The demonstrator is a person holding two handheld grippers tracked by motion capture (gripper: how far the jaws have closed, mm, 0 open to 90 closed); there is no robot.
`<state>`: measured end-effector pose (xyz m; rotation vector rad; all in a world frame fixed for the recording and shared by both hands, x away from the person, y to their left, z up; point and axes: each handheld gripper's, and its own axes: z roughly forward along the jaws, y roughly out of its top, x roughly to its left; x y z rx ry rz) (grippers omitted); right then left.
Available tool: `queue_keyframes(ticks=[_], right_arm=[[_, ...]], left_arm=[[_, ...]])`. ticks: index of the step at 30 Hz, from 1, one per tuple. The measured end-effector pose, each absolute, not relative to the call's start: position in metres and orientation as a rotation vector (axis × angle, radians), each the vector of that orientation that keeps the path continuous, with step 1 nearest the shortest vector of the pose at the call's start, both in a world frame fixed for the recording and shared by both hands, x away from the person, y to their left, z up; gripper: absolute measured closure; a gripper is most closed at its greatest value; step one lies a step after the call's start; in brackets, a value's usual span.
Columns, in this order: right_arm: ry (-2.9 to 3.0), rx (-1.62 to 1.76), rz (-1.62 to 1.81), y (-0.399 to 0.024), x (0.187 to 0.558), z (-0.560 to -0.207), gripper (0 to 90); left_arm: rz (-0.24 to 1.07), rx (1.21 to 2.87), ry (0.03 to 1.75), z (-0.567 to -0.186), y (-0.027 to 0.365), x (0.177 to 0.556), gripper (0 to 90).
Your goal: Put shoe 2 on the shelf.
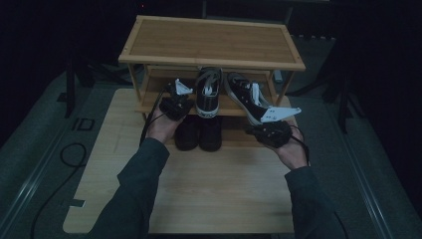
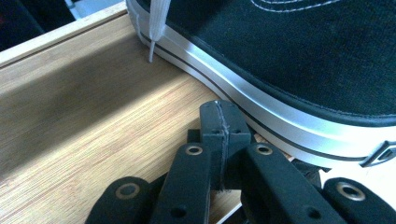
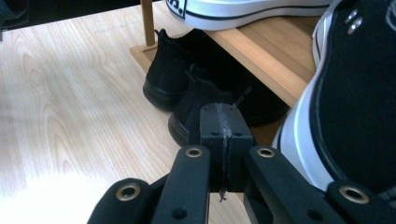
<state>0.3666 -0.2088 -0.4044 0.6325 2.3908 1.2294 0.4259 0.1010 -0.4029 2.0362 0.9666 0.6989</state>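
A bamboo shoe rack (image 1: 211, 42) stands on the wooden table (image 1: 199, 189). On its middle shelf (image 2: 84, 121) are two black sneakers with white soles. One sneaker (image 1: 208, 92) sits in the middle and the other (image 1: 244, 97) lies tilted at the right, its heel toward the front edge. My left gripper (image 1: 179, 94) is shut and empty, its tips (image 2: 219, 112) on the shelf right beside the middle sneaker's white sole (image 2: 280, 112). My right gripper (image 1: 266, 127) is shut too, with nothing in its jaws (image 3: 219, 116), just left of the tilted sneaker (image 3: 350, 116).
A pair of black shoes (image 1: 199, 132) stands on the rack's bottom level, toes inward (image 3: 187, 93). The rack's top shelf is bare. A thin rack post (image 3: 148, 21) rises at the front left. A black cable (image 1: 69, 154) loops on the dark floor to the left.
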Motion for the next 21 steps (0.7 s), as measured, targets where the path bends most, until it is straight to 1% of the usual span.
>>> queue_keyframes(ticks=[12, 21], right_arm=[[2.392, 0.666, 1.222, -0.238, 0.362, -0.407, 89.9], [2.389, 0.677, 1.217, -0.25, 0.358, -0.409, 89.9]], left_arm=[[0.698, 2.034, 0.968, -0.403, 0.101, 0.426, 90.0], [0.694, 2.029, 0.969, -0.403, 0.102, 0.426, 90.0]])
